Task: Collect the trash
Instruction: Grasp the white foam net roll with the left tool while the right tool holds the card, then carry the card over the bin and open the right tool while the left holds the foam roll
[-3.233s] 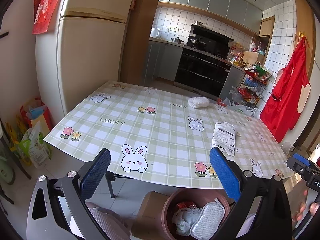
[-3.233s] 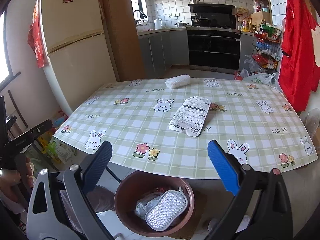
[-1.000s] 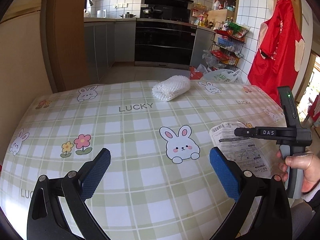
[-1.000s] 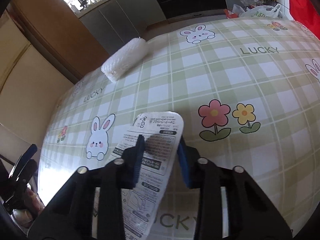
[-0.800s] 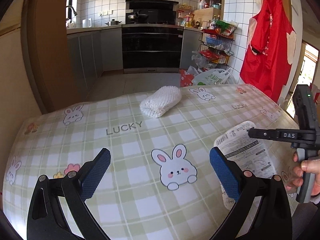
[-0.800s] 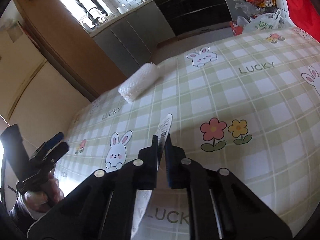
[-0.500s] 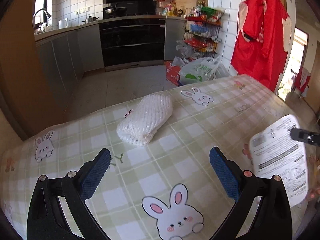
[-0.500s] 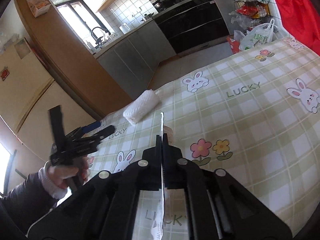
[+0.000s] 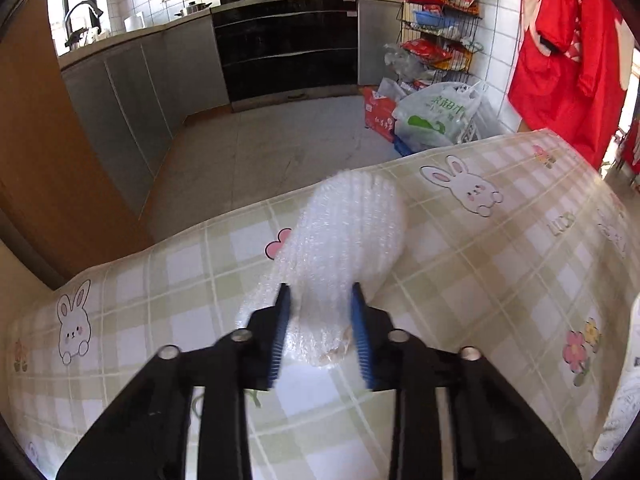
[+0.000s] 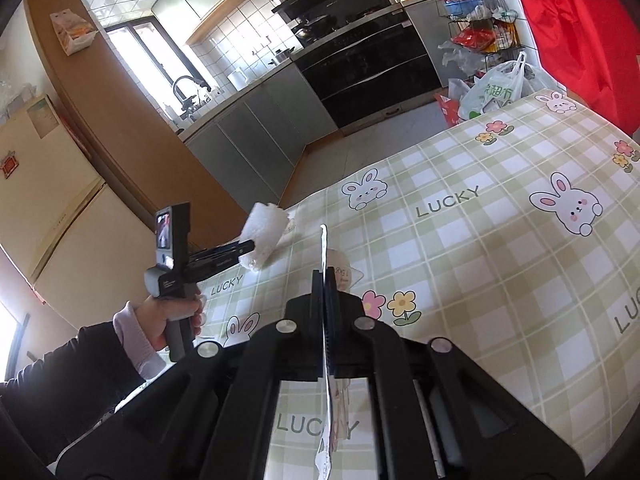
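The white foam-net roll [image 9: 344,248] lies near the far edge of the table [image 9: 480,280], towards its far left corner in the right wrist view, and beyond that edge there is open tiled floor up to the grey cabinets and the black oven. The left gripper [image 9: 320,308] is closing its jaws on the roll's near end: the ribbed blue pads [image 9: 282,320] sit on either side of it and the soft mesh bulges between them, pads pressing into it. In the right wrist view the roll's far end looks tilted up from the cloth.

The right gripper [image 10: 325,276] is clenched tight on a thin printed plastic package [image 10: 323,248], seen edge-on as a pale sliver that rises above the pads and hangs below them, clear of the table. It hovers over the middle of the table, with broad bare cloth to its right as far as the right edge.

The tablecloth [image 10: 500,260] is smooth and glossy, a pale green and white check with rabbits, flowers and the word LUCKY. A hand [image 10: 168,316] in a dark sleeve with a lilac cuff holds the left gripper's grey handle over the left edge. Off the far right corner stand a white shopping bag [image 9: 436,116] and a wire rack, and a red apron hangs on the tiled wall.
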